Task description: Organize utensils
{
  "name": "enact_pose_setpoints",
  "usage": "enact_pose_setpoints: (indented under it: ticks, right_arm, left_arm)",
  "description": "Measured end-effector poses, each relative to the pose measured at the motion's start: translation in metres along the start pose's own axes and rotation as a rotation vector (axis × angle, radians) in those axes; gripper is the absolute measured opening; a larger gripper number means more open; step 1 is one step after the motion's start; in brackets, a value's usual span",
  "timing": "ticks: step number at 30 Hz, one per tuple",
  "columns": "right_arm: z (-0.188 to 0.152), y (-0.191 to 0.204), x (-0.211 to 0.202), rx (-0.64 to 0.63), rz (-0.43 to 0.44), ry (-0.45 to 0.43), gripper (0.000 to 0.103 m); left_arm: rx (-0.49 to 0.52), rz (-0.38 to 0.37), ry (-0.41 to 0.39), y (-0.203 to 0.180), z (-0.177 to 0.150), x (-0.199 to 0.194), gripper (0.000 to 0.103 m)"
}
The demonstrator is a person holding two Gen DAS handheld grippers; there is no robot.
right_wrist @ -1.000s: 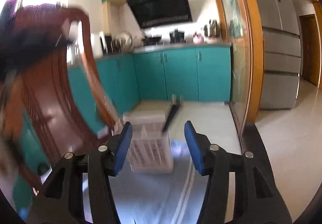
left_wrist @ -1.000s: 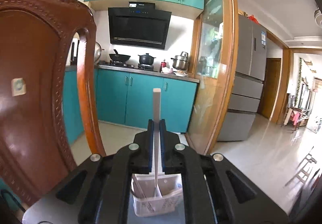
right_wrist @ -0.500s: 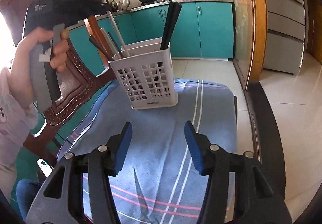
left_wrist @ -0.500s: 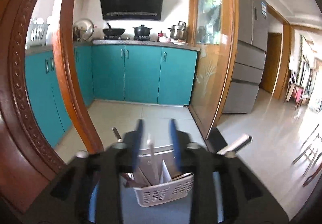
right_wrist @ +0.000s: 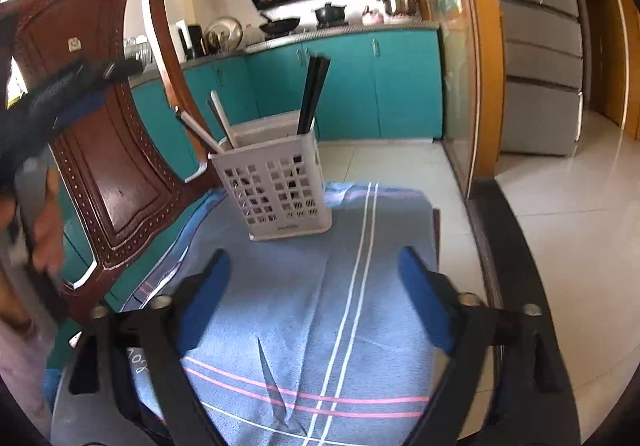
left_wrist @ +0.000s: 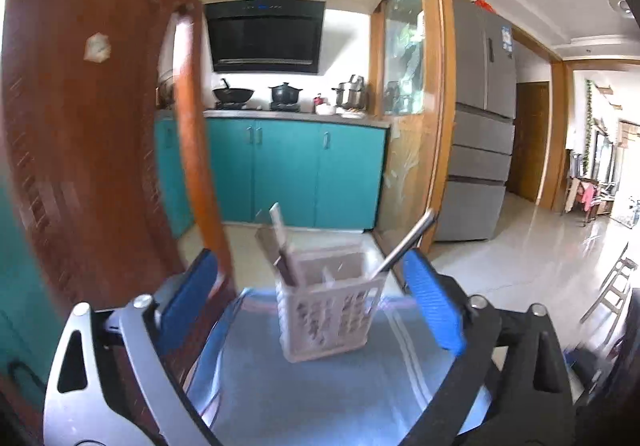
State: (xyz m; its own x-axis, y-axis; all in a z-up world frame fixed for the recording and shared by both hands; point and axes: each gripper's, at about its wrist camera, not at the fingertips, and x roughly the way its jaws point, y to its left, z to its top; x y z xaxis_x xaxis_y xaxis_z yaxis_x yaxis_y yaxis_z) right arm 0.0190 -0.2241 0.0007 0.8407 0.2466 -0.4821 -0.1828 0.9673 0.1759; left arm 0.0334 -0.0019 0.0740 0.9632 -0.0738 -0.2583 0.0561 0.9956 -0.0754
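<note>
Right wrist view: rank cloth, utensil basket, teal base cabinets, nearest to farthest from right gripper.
From the right gripper, jaws open and empty:
1. Blue striped cloth, directly beneath the fingers.
2. White utensil basket, ahead, standing on the cloth's far end.
3. Teal base cabinets, behind the basket, across the floor.

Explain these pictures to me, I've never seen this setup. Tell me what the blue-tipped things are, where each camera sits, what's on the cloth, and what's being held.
There is no robot here. A person holds a hand-operated claw in each hand, with a camera on each looking forward along its blue fingers. One picture looks out from the left claw, the other from the right claw. Both have just opened wide, and neither holds anything. On the blue striped cloth stands a white utensil caddy, with black chopsticks and light-handled utensils upright in it. A carved wooden chair stands beside it.
</note>
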Motion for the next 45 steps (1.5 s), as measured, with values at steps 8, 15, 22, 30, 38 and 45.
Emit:
enact_pose_setpoints:
  ticks: [8,15,22,30,38,45]
  right_arm:
    - [-0.013,0.026,-0.021,-0.021,-0.088,-0.1,0.1]
    - [-0.031,0.077,-0.037,-0.113,-0.104,-0.173,0.1]
    - [-0.045,0.104,-0.048,-0.167,-0.142,-0.182,0.1]
    - [-0.042,0.11,-0.07,-0.153,-0.145,-0.226,0.1]
    - [-0.045,0.114,-0.074,-0.156,-0.14,-0.236,0.1]
    - [-0.046,0.114,-0.075,-0.147,-0.147,-0.24,0.1]
  left_arm:
    - [0.005,0.141,0.019,0.037,-0.085,-0.044,0.099]
    - [0.058,0.137,-0.035,0.045,-0.082,-0.09,0.099]
    - [0.111,0.132,-0.04,0.044,-0.091,-0.115,0.099]
    - [0.051,0.123,-0.016,0.062,-0.091,-0.112,0.099]
    - [0.047,0.126,-0.008,0.063,-0.092,-0.108,0.099]
    - [0.061,0.125,-0.004,0.059,-0.093,-0.104,0.099]
